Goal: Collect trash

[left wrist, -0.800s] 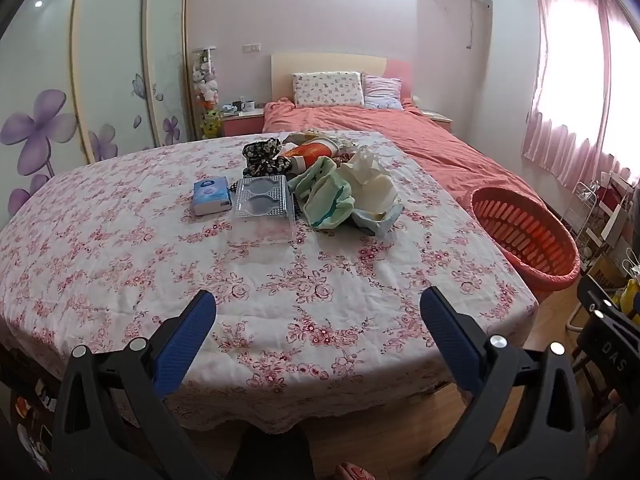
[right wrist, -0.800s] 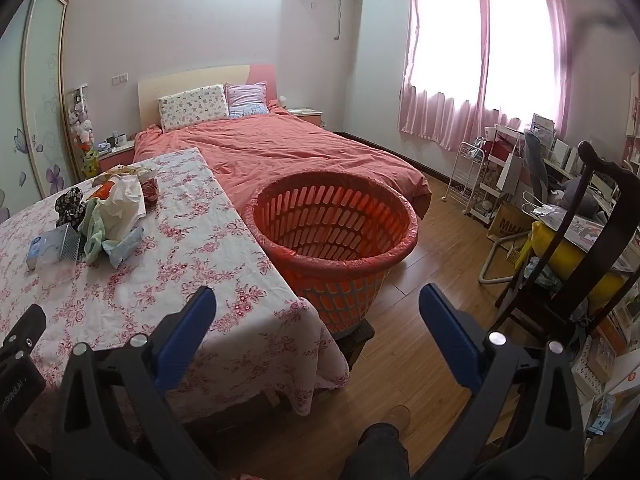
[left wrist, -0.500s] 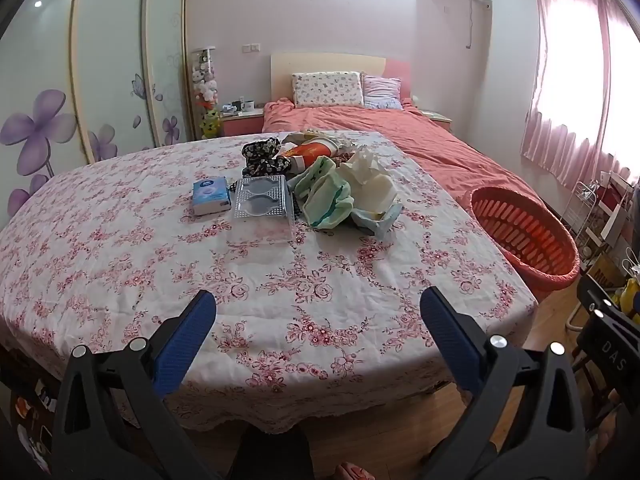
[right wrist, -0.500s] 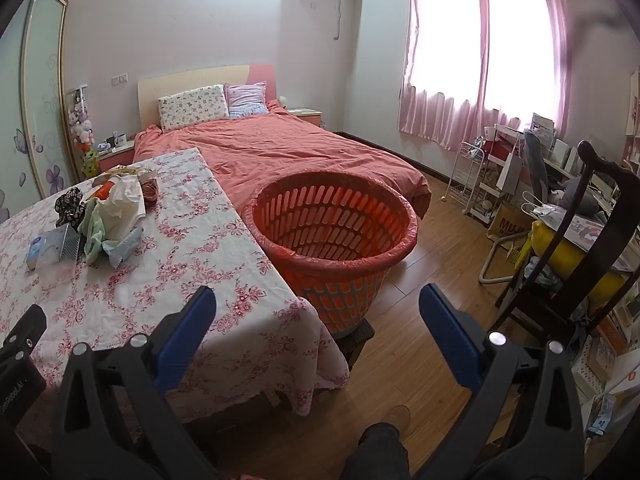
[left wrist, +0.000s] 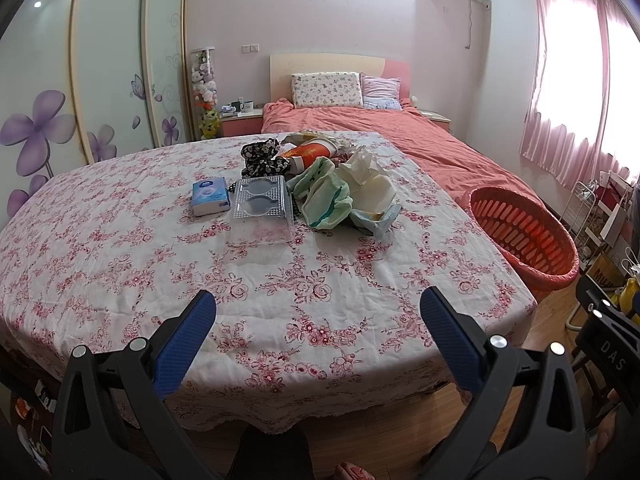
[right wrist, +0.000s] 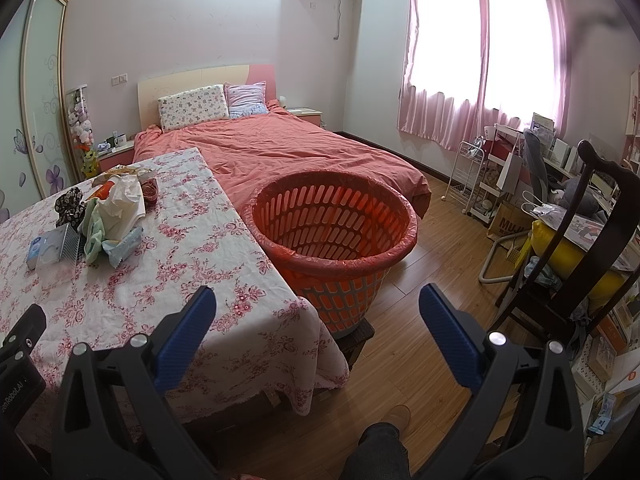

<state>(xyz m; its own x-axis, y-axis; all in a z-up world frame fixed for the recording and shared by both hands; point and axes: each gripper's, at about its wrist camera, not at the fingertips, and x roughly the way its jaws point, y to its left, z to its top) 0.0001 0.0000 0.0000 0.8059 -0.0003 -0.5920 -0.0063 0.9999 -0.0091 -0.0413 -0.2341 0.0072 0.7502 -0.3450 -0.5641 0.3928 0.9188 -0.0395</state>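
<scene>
A bedroom, seen from two handheld grippers at the near edge of a table (left wrist: 120, 264) covered in a pink floral cloth. The left gripper (left wrist: 318, 312) hangs above the near part of the cloth with its blue-padded jaws spread wide and nothing between them. The right gripper (right wrist: 318, 308) is equally wide and empty, aimed past the table's right corner toward an orange slatted basket (right wrist: 336, 258) lined with a red bag, which stands on the wooden floor just beside the table's right side.

The trash sits in a cluster toward the far middle of the table, well apart from both grippers: a clear plastic tray (left wrist: 261, 210), a small blue tissue pack (left wrist: 211, 196) touching its left side, crumpled pale green and white wrappers (left wrist: 344, 196) on its right, and dark patterned and orange items behind.

The step in hand appears to be the first reach. The nearest piece, the clear tray, is probably the best start: approach low, pinch one thin wall rather than the flat base, and lift cleanly so the cloth is not dragged before carrying it right to the basket.
</scene>
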